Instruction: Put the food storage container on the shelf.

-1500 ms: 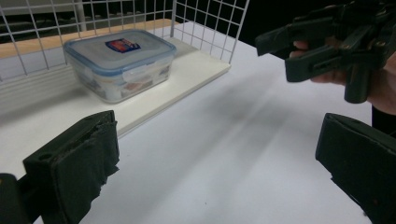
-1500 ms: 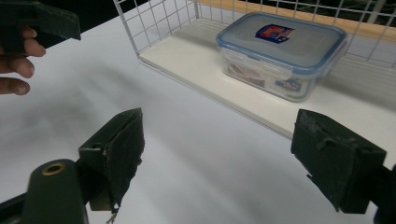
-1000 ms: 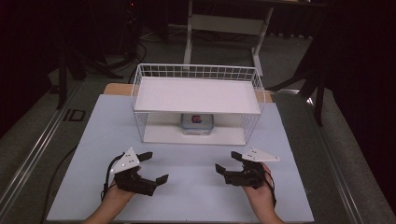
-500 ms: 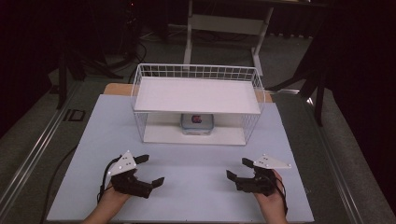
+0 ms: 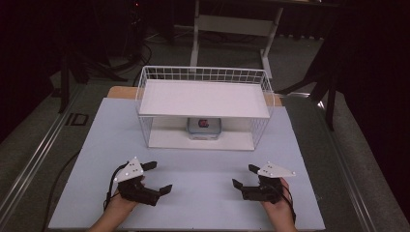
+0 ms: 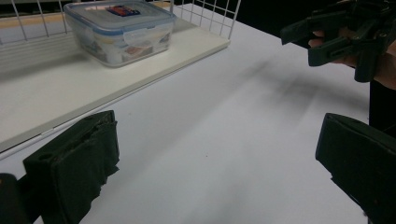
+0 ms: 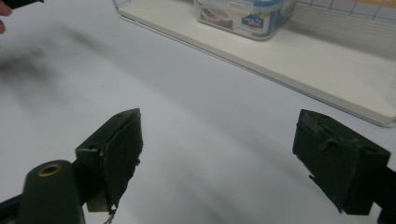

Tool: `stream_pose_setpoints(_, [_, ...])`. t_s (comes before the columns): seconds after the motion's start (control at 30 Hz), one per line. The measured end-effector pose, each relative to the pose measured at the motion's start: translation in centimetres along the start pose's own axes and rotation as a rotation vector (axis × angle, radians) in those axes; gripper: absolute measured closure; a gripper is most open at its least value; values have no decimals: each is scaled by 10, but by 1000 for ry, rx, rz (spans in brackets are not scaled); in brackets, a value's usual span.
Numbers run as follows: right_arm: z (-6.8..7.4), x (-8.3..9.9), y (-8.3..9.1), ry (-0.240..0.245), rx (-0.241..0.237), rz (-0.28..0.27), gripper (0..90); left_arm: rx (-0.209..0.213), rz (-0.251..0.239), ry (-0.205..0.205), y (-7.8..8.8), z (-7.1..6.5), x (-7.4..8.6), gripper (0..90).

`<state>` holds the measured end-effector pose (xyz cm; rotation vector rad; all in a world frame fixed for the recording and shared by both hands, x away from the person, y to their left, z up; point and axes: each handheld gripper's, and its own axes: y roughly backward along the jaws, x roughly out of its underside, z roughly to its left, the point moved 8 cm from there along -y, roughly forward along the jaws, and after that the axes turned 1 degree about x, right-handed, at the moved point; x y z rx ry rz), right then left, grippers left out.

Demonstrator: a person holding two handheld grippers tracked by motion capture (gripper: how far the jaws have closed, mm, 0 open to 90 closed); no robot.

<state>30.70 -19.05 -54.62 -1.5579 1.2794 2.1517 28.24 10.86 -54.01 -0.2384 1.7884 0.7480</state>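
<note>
Where the upper shelf overhangs, the clear container sits half hidden.

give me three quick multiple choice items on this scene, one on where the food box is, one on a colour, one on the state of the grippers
1. Where does the clear food box stand?
A. on the top shelf of the wire rack
B. on the lower board of the wire rack, under its top shelf
C. on the table in front of the rack

2. What colour is the wire rack?
A. white
B. red
C. black

3. How are the left gripper and right gripper?
A. both open and holding nothing
B. both shut on the box
C. left shut on the box, right open

Key: 1 B, the high view shows the box beneath the top shelf. 2 A, its wires are white. 3 A, each gripper view shows its two fingers wide apart over the bare table.
</note>
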Motion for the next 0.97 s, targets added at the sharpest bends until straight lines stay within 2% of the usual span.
stream_pose_setpoints(0.1, [-4,0,-1,9,7,-5,154,-2,0,-8,0,0,1,5])
stream_pose_setpoints(0.33, [-13,-1,-4,-11,23,-14,155,-6,-4,-17,-1,1,1,5])
stream_pose_setpoints(0.7, [-11,0,-10,-8,19,-6,155,-22,-32,25,5,10,0,5])
stream_pose_setpoints(0.93, [-15,1,-11,-35,15,-4,157,-33,-30,21,5,11,0,5])
stream_pose_setpoints(0.97, [-15,1,-11,-35,15,-6,161,-37,-36,7,6,9,-1,5])
